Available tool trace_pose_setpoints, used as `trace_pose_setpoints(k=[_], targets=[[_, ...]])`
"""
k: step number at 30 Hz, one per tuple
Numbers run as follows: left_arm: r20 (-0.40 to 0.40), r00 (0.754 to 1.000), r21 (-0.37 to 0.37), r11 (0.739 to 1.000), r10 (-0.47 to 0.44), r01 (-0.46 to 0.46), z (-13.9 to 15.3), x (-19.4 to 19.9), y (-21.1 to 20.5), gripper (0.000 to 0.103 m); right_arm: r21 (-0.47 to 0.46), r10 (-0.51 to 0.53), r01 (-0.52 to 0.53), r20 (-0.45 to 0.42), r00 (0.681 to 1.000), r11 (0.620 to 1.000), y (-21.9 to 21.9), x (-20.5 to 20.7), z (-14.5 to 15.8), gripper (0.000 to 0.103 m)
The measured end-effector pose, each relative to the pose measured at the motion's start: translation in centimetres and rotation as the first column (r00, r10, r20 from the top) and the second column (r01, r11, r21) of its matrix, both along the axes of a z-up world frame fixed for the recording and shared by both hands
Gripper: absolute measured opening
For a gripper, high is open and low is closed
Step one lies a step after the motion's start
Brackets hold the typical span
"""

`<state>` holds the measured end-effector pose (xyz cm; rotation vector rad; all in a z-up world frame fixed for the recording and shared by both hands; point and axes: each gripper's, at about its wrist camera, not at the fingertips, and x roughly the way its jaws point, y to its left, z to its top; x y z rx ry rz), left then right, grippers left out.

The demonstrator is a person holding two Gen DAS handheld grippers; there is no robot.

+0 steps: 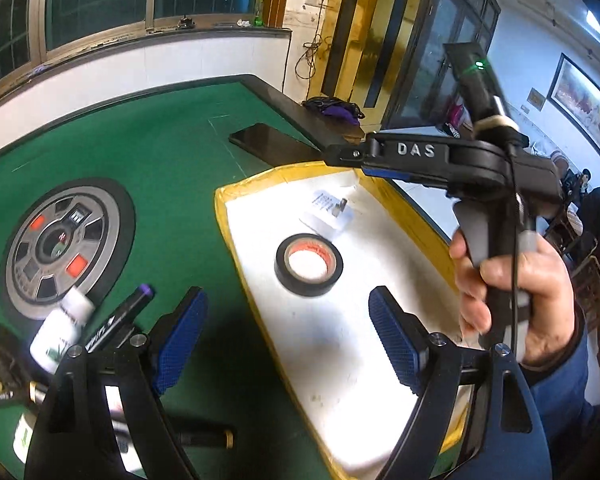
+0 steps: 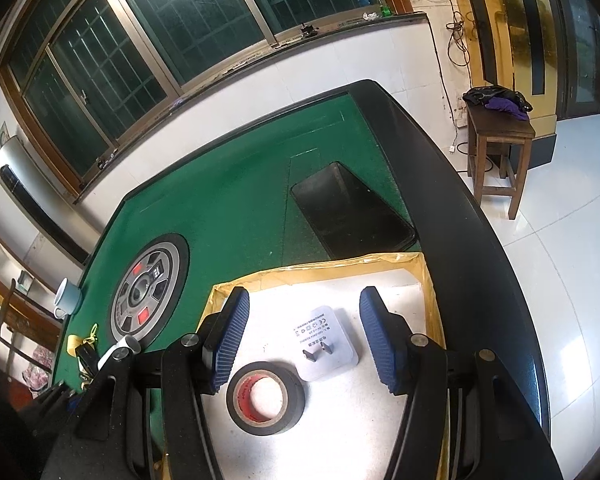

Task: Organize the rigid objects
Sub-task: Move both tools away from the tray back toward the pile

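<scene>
Blue fingers [image 1: 183,336] of the left gripper [image 1: 287,340] stand wide apart with nothing between them. One finger hangs over the green table [image 1: 171,152] and the other over the white tray [image 1: 340,344]. Fingers of the right gripper [image 2: 304,338] are spread too, and they grasp nothing. They hover just over the tray, with the charger below the gap. From the left wrist view, a person's hand [image 1: 512,280] holds the handle of the right gripper beside the tray.

Yellow tape runs round the edge of the tray. Inside it lies a roll of black tape [image 2: 265,398] with a red ring in its middle. Just beside the roll lies a white plug charger [image 2: 326,346], prongs up.

A thick black rim runs around the table. A round grey dial with red buttons [image 1: 65,246] sits in the middle of the felt. A dark phone [image 2: 352,212] lies flat near the far end of the tray. On the left side of the table lie a white bottle [image 1: 61,328], a black marker with a purple end [image 1: 119,320] and other small things, blurred. A blue mug [image 2: 67,296] stands at the table's left edge.

Big dark windows [image 2: 159,40] fill the wall behind the table. A wooden stool [image 2: 500,152] with dark cloth on top stands on the shiny white floor [image 2: 572,240]. A framed picture [image 1: 584,108] hangs on the far wall.
</scene>
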<state>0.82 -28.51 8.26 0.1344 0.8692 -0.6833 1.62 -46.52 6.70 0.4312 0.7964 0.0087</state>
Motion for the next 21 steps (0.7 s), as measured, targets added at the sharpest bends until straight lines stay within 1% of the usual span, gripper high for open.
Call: trace_pose_setpoints(k=[2,5,6,7,8,10,12,16,19,21], targets=[[0.020,1.000,0.009,1.000,0.008,-0.008,-0.1,-1.0,0.6,0.082,-0.003,0.003,-0.003,-0.003,1.000,1.000,0.1,0.1,-0.1,0.052],[0.120,0.991,0.029,0.998,0.054,-0.058,0.6,-3.2,2.7,0.082,-0.014,0.005,-0.005,-0.003,1.000,1.000,0.3,0.1,-0.1,0.052],[0.159,0.984,0.035,0.996,0.080,-0.087,1.0,-3.9,3.6,0.082,-0.021,0.007,-0.007,0.001,1.000,1.000,0.3,0.0,0.0,0.052],[0.208,0.971,0.034,0.992,0.115,-0.125,1.3,-4.9,4.9,0.082,-0.029,0.007,-0.007,0.005,1.000,1.000,0.4,-0.1,0.1,0.052],[0.233,0.964,0.027,0.990,0.130,-0.140,1.6,-5.5,6.1,0.082,-0.043,0.006,-0.005,0.016,1.000,0.999,0.6,-0.2,0.3,0.052],[0.256,0.952,0.019,0.983,0.170,-0.180,1.9,-6.9,9.2,0.082,-0.073,0.014,-0.011,0.038,0.999,0.997,1.0,-0.4,0.8,0.052],[0.259,0.941,0.012,0.973,0.220,-0.230,1.9,-8.0,12.6,0.082,-0.103,0.039,-0.032,0.071,0.997,0.994,1.9,-0.6,1.4,0.052],[0.218,0.932,0.007,0.955,0.288,-0.297,0.6,-9.3,18.2,0.083,-0.151,0.115,-0.094,0.143,0.983,0.984,4.3,-1.4,2.5,0.052],[0.183,0.932,-0.008,0.949,0.313,-0.317,-0.9,-9.8,21.4,0.083,-0.140,0.221,-0.196,0.194,0.956,0.971,6.3,-1.9,3.1,0.052],[0.155,0.933,-0.014,0.945,0.324,-0.326,-1.8,-10.1,22.9,0.083,-0.095,0.330,-0.318,0.173,0.928,0.943,8.0,-1.7,2.7,0.052]])
